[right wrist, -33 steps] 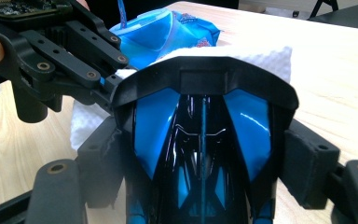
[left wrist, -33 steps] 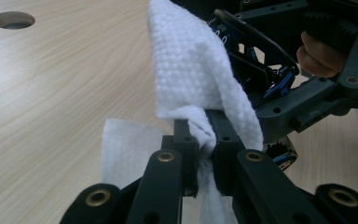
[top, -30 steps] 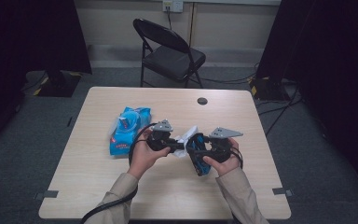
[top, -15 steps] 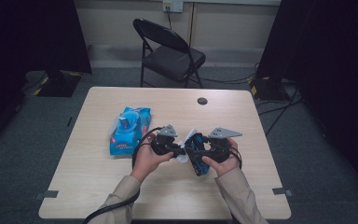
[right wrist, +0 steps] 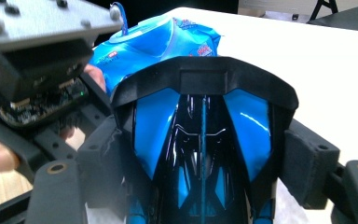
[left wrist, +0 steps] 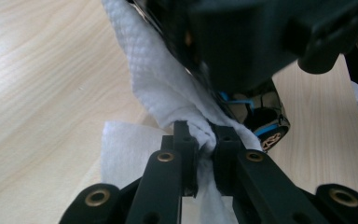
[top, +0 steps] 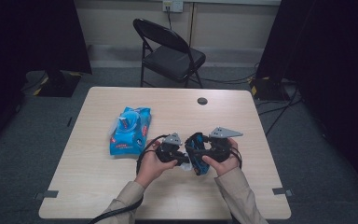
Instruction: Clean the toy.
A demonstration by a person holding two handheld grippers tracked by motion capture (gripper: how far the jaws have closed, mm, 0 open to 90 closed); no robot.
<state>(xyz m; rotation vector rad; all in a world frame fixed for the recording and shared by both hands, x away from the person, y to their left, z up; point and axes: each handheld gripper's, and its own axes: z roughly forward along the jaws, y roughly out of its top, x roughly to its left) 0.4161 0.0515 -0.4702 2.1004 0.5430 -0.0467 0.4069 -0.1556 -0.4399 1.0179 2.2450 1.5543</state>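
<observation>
Wiping step — right gripper (right wrist: 200,154) clamps the glossy blue-and-black toy car (right wrist: 200,140) by its sides, just right of the blue wet-wipe pack (top: 130,130). Left gripper (left wrist: 205,140) pinches a white textured wipe (left wrist: 163,88) against the car. Next: rub along bodywork, keeping the pinch.

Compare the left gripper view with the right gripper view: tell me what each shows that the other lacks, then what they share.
Left gripper view alone: the left gripper with its jaws shut on a white wipe, which is bunched between them and pressed against the toy car.

Right gripper view alone: the right gripper clamping the car's sides, its black spoiler facing the camera, and the blue wipes pack behind.

Both: the blue-and-black car and the wooden table.
</observation>
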